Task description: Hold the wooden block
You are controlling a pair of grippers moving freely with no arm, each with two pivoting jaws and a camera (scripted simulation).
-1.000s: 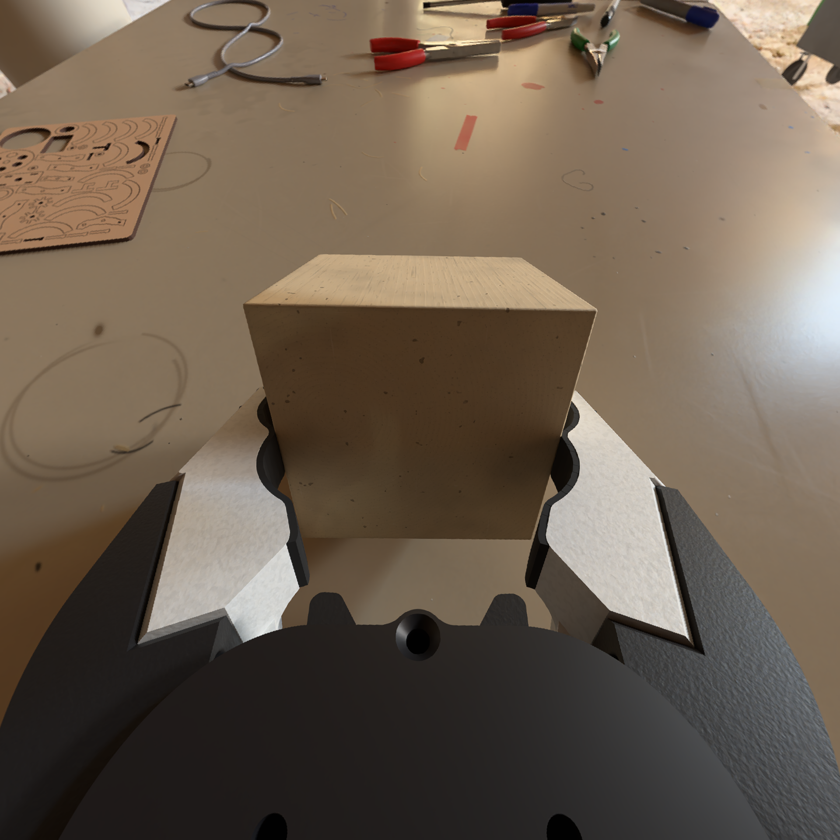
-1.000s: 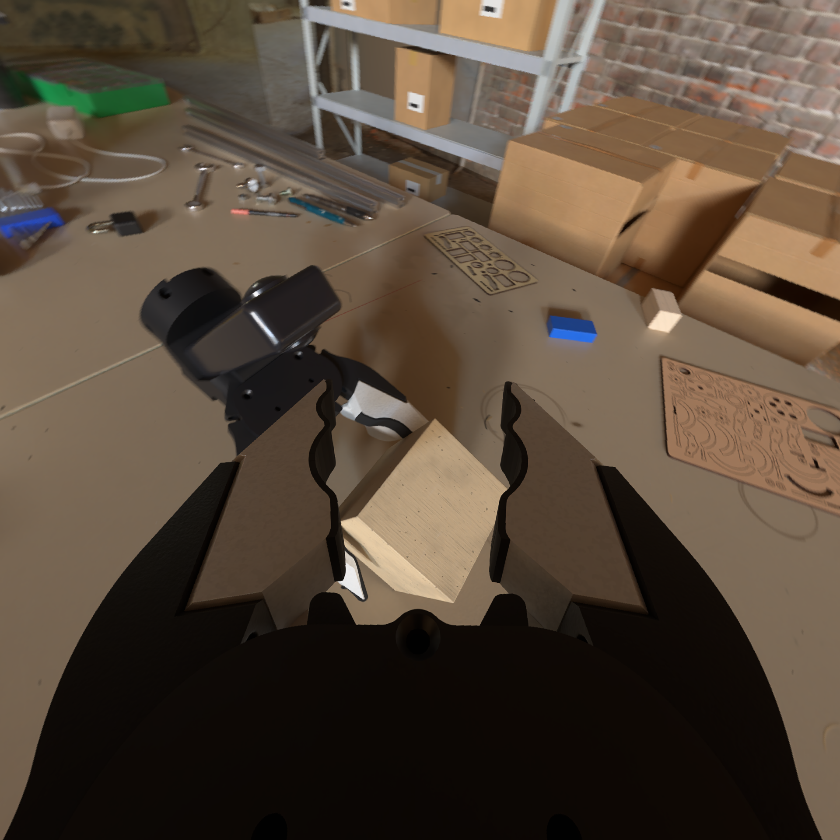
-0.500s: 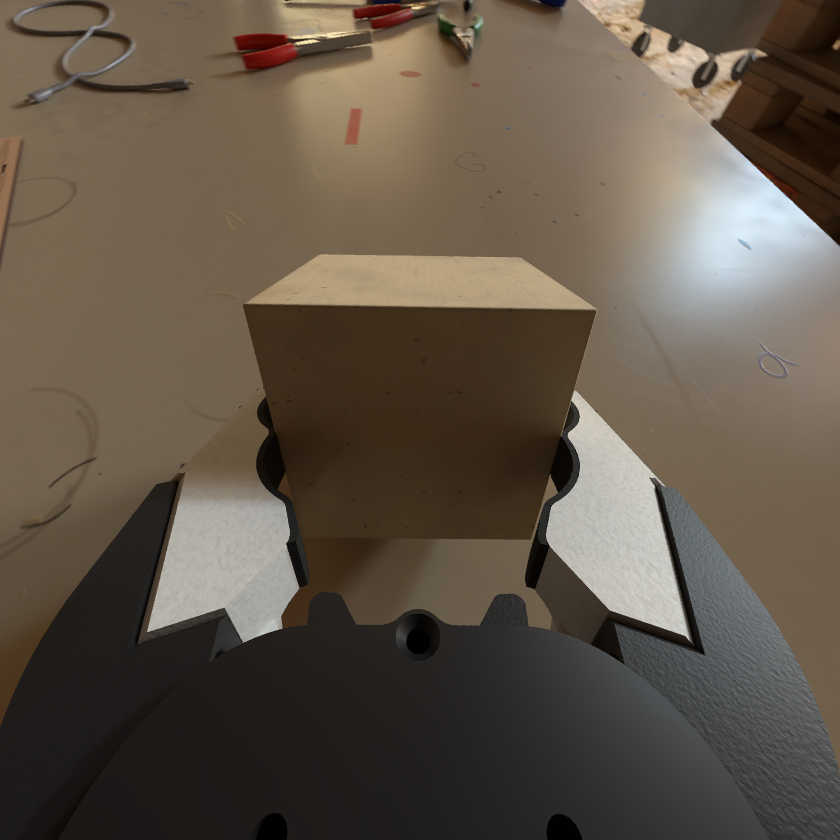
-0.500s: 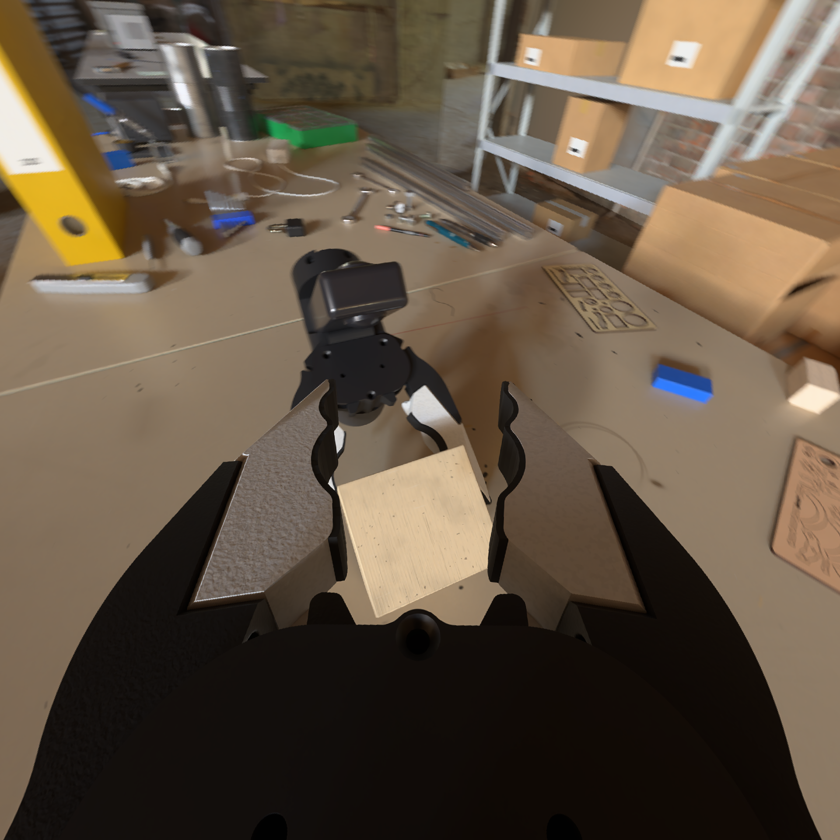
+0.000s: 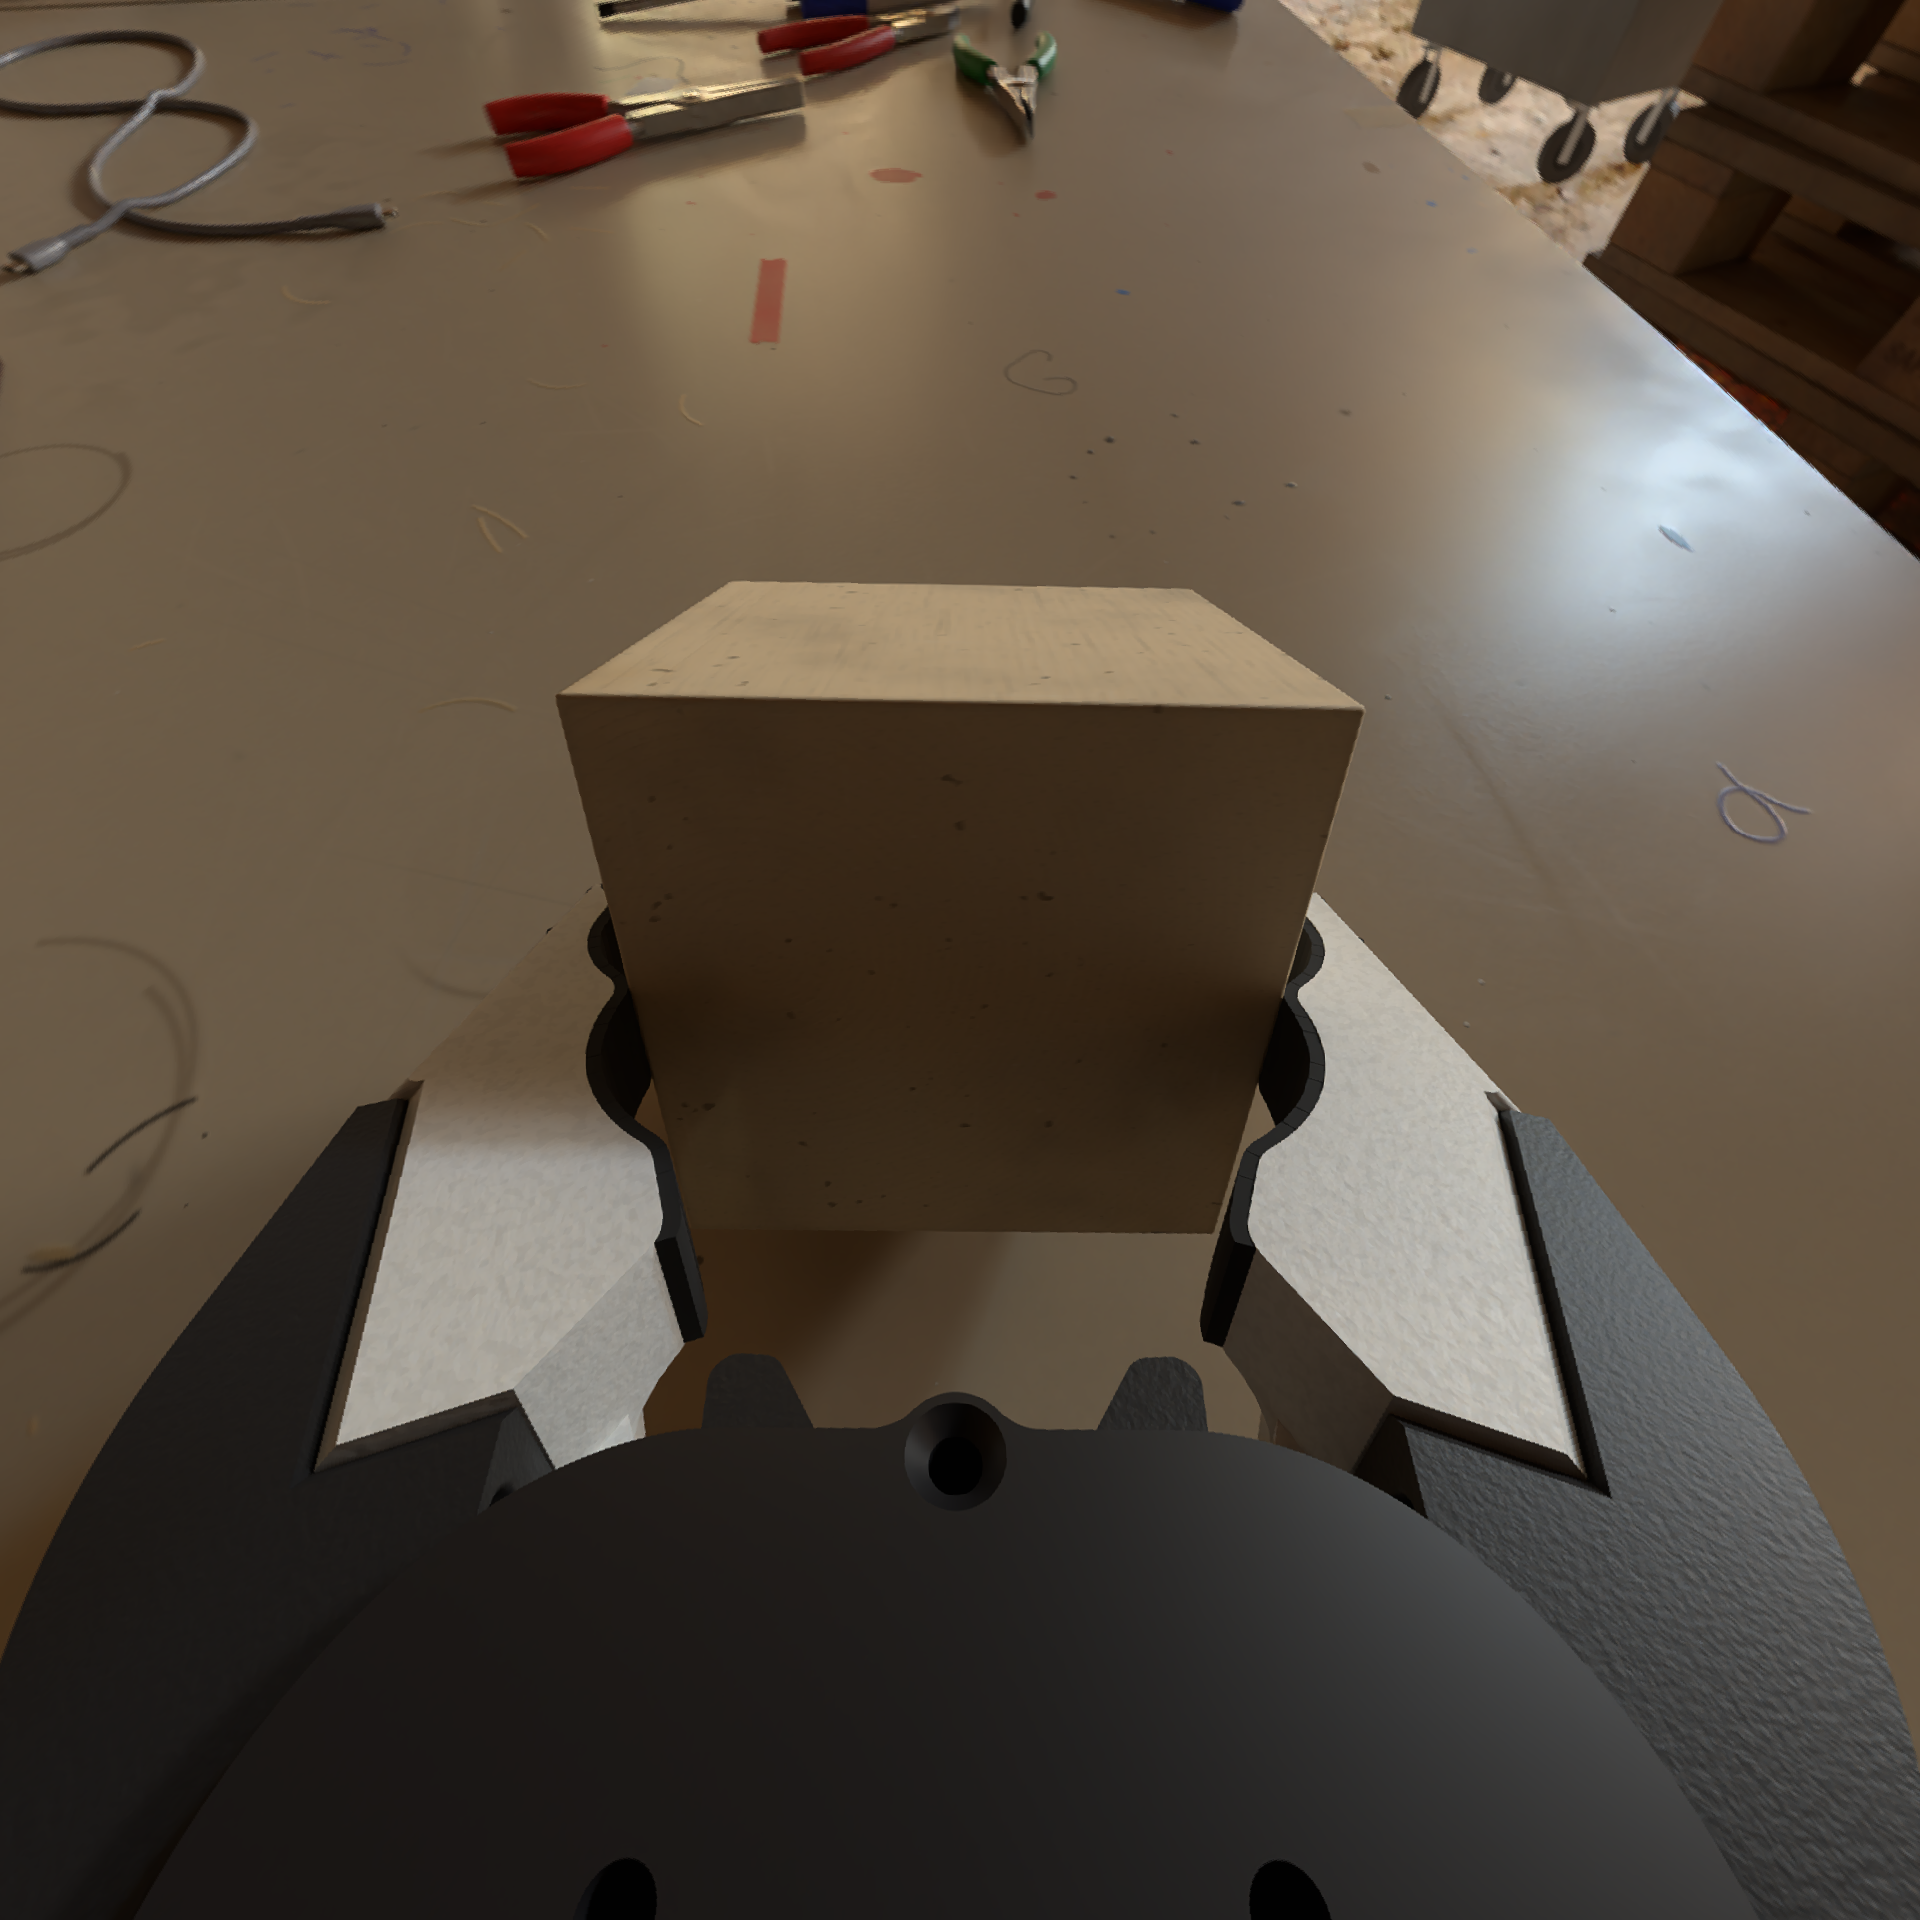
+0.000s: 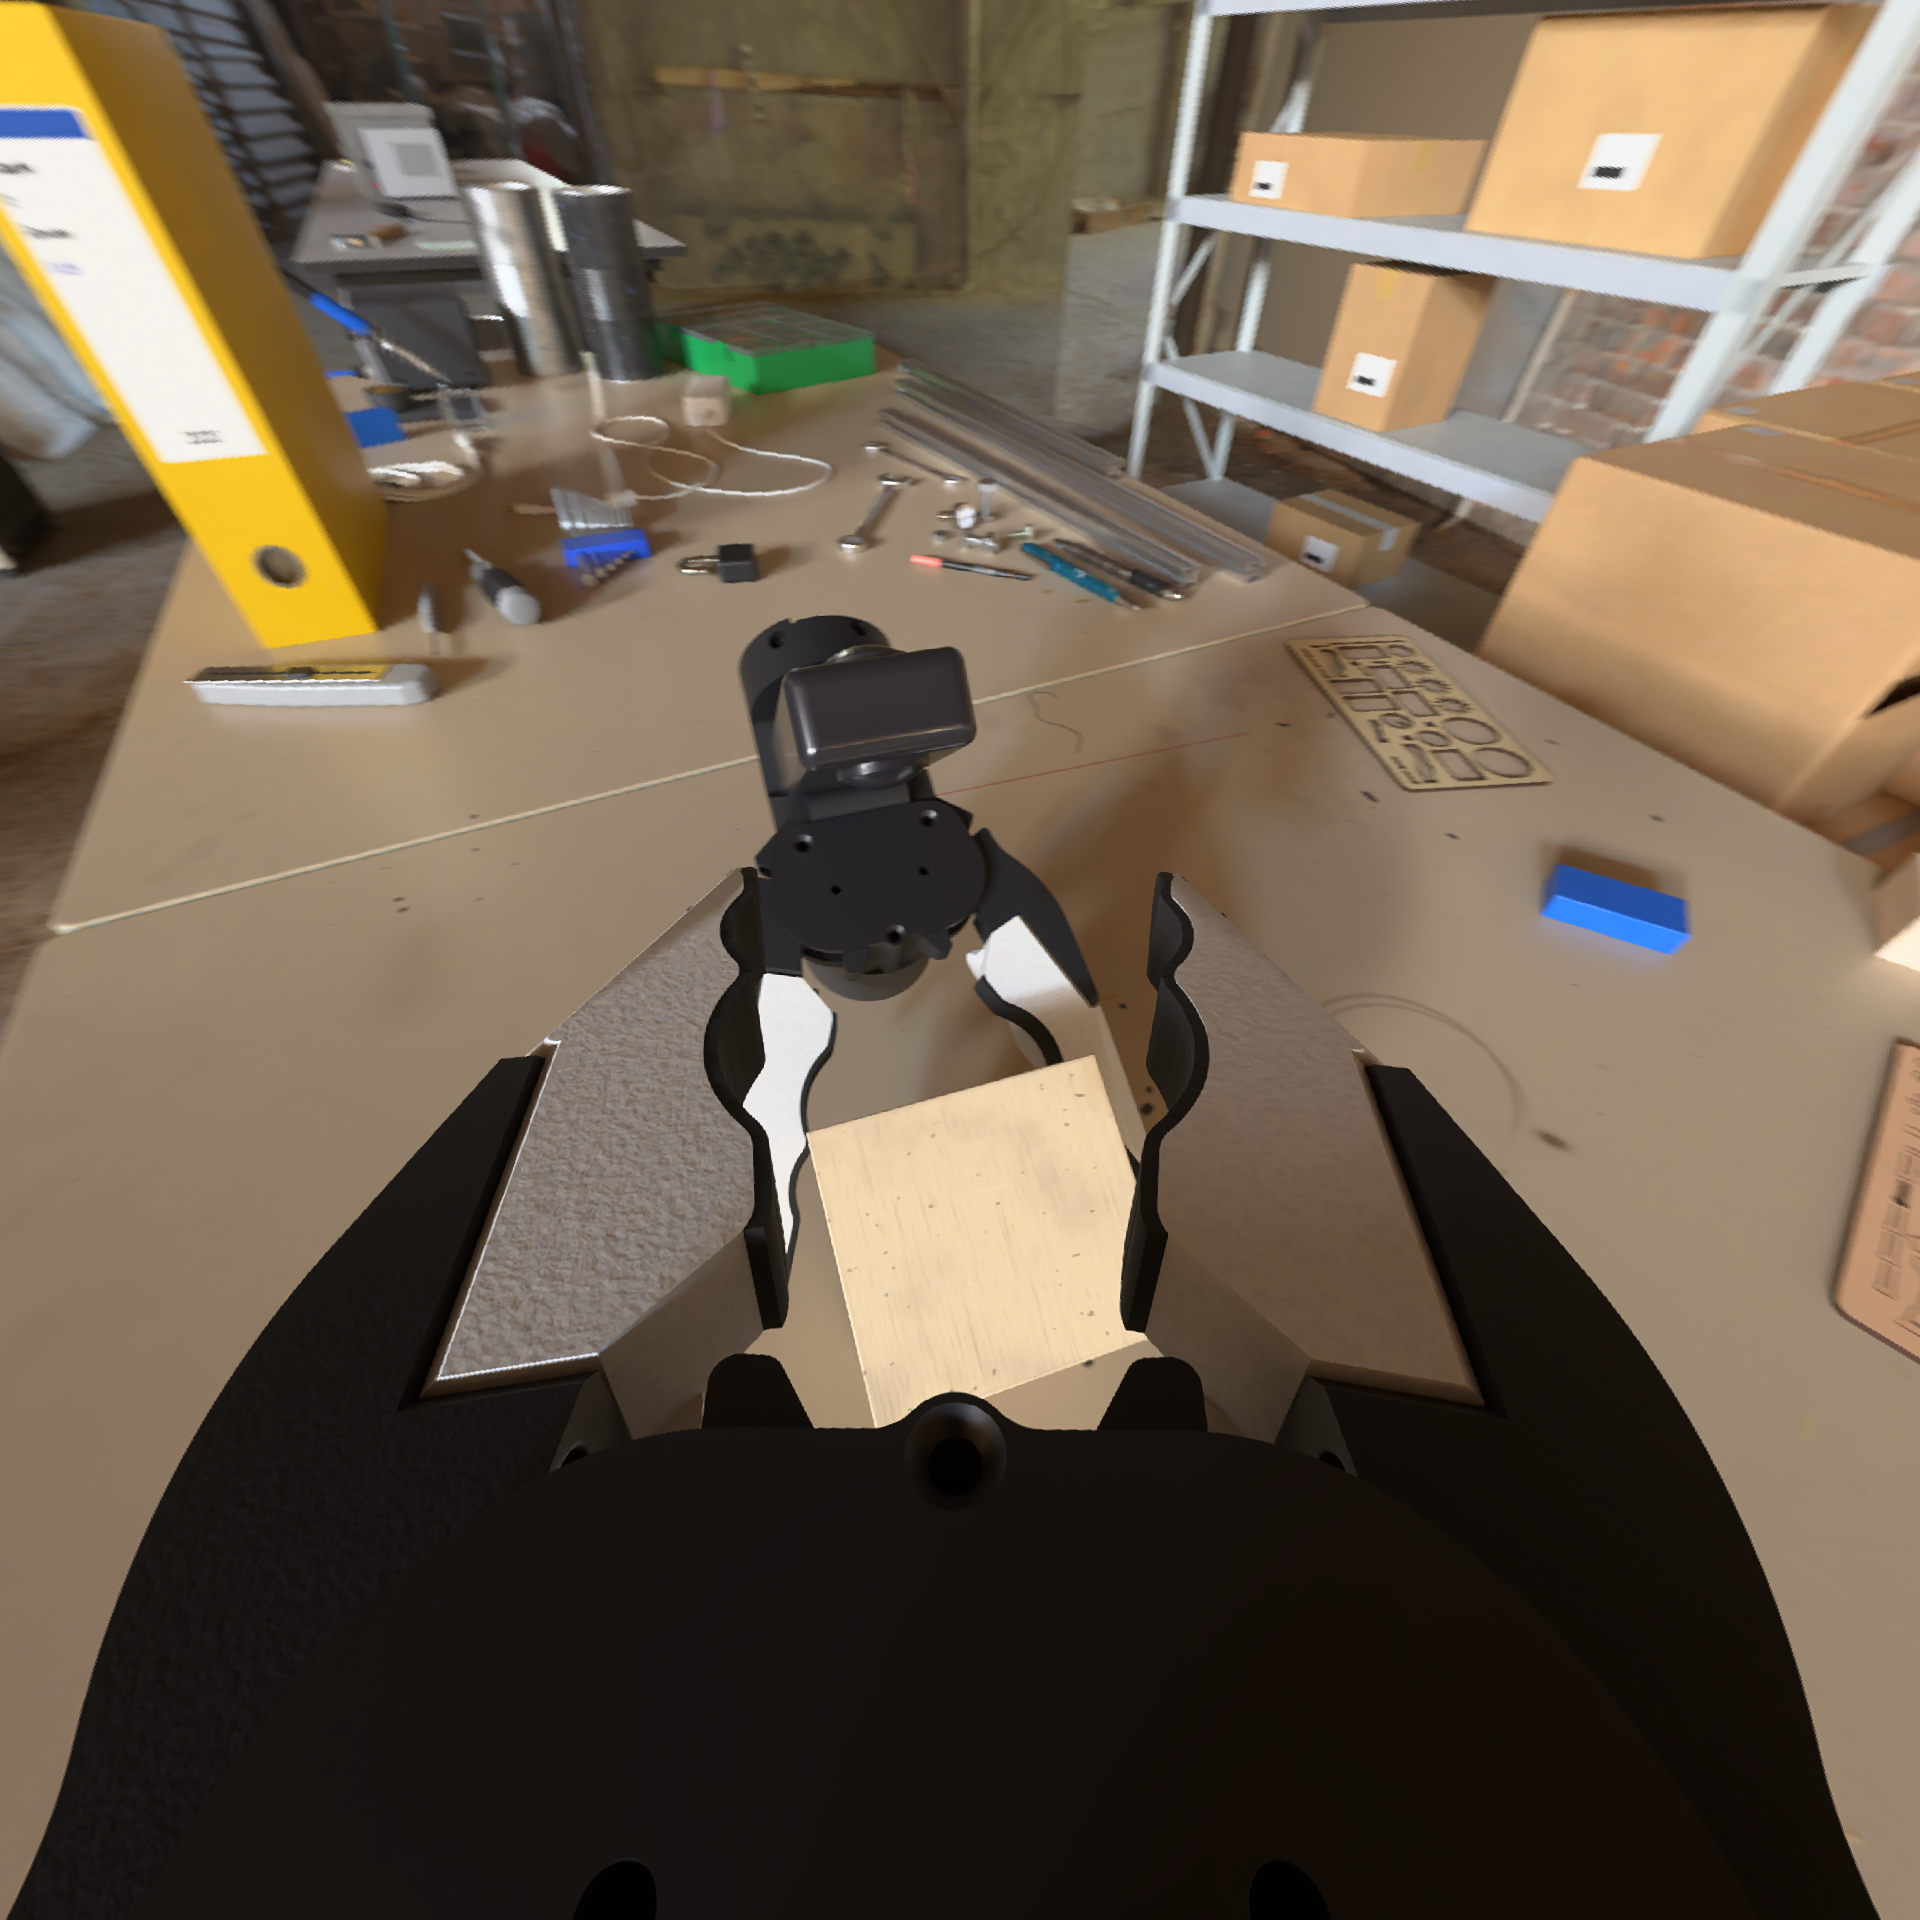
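From the left wrist view, the left gripper (image 5: 958, 1039) is clamped on the wooden block (image 5: 956, 914), its 2 wavy black pads pressed against the block's left and right faces low down. The block sits square and upright in that grip, its near face in shadow and its top face lit, with the tan table (image 5: 1351, 499) stretching away behind it. Only this view shows the far tool cluster: 2 red-handled pliers (image 5: 634, 116), 1 green-handled pair (image 5: 1003, 75), 1 looped grey cable (image 5: 166, 156) and 1 short red tape strip (image 5: 767, 299).

The right wrist view looks the opposite way, down on the block (image 6: 971, 1236) from above, and takes in the left gripper (image 6: 904, 1049) beyond it with its white fingers (image 6: 790, 1049) on the block. The right gripper (image 6: 951, 1122) straddles the same block. Its right pad looks to touch the block's edge, while a gap shows between the left pad and the block, so the jaws stand apart rather than clamped. I cannot tell whether the block touches the table.

Only this view shows 1 yellow binder (image 6: 177, 343) standing at the left, 1 green box (image 6: 774, 348), 1 small blue block (image 6: 1616, 909), 1 cut-out stencil sheet (image 6: 1418, 712), 1 padlock (image 6: 727, 561), 1 wrench (image 6: 871, 514), and 1 metal shelf rack (image 6: 1475, 260) carrying 3 cardboard boxes (image 6: 1662, 125).
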